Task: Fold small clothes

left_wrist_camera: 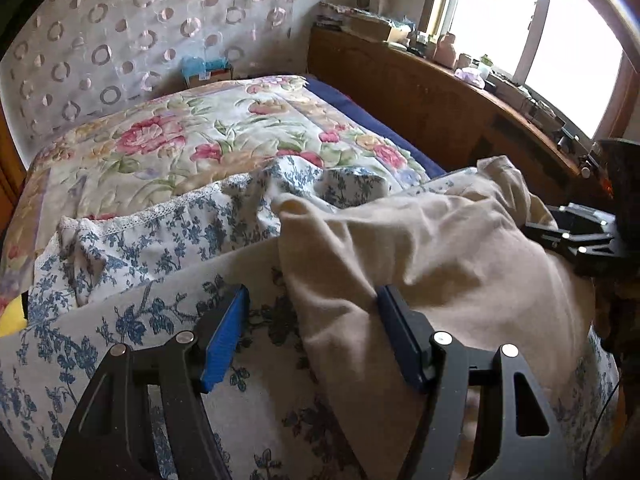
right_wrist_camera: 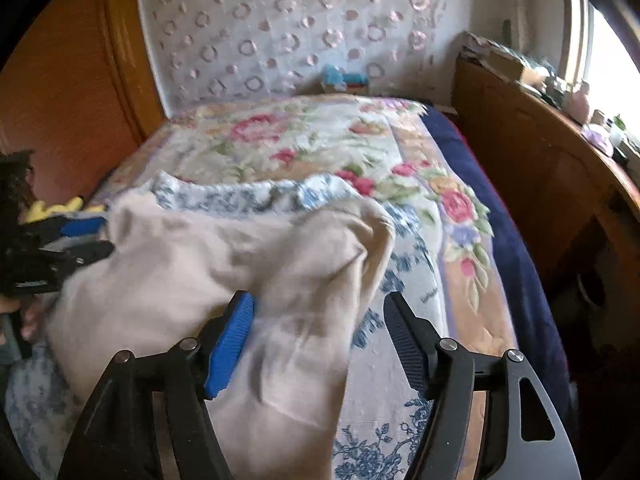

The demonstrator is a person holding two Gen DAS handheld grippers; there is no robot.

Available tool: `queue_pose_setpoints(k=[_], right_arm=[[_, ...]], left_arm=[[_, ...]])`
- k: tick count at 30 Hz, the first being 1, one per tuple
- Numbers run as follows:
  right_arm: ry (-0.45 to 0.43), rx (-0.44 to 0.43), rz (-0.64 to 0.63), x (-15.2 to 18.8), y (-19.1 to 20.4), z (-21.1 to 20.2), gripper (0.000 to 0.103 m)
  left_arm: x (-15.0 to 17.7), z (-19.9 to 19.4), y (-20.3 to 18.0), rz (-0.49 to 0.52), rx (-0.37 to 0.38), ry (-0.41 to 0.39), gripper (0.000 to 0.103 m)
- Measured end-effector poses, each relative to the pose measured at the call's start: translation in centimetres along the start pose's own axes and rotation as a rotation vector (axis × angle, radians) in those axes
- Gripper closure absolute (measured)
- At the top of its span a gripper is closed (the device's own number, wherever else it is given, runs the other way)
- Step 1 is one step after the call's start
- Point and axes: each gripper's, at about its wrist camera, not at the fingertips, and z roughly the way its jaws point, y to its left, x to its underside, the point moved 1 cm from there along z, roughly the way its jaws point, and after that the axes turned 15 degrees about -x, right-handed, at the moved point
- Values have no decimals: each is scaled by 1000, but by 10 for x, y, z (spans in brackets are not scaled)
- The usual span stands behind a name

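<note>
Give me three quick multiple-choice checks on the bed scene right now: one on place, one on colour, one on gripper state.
1. Where does the plain beige cloth garment lie?
A. on the blue-and-white floral fabric
B. on the wooden shelf
C. on the floor

2. What colour is the pad on the left finger of the left gripper?
A. red
B. bright blue
C. green

3. How do the right gripper's jaws stand?
A. clamped shut on the garment
B. apart, not pressing the cloth
C. out of view

Answers: 1 A, the blue-and-white floral fabric shows beneath and around it. 2 B, the blue pad is plainly visible. 3 B, a wide gap separates the fingers over the garment.
</note>
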Motion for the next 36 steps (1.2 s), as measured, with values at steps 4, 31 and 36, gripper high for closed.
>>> queue_pose_setpoints(k=[4, 31, 36], right_arm=[[5, -67, 60, -6, -8, 0, 32], [-164, -238, -245, -31, 44, -46, 87], [-146, -294, -396, -50, 97, -33, 87]], left_arm=[[0, 1, -4, 9, 7, -2, 37], [27, -156, 42, -122, 65, -320, 91], [66, -192, 101, -192, -89, -367, 91]])
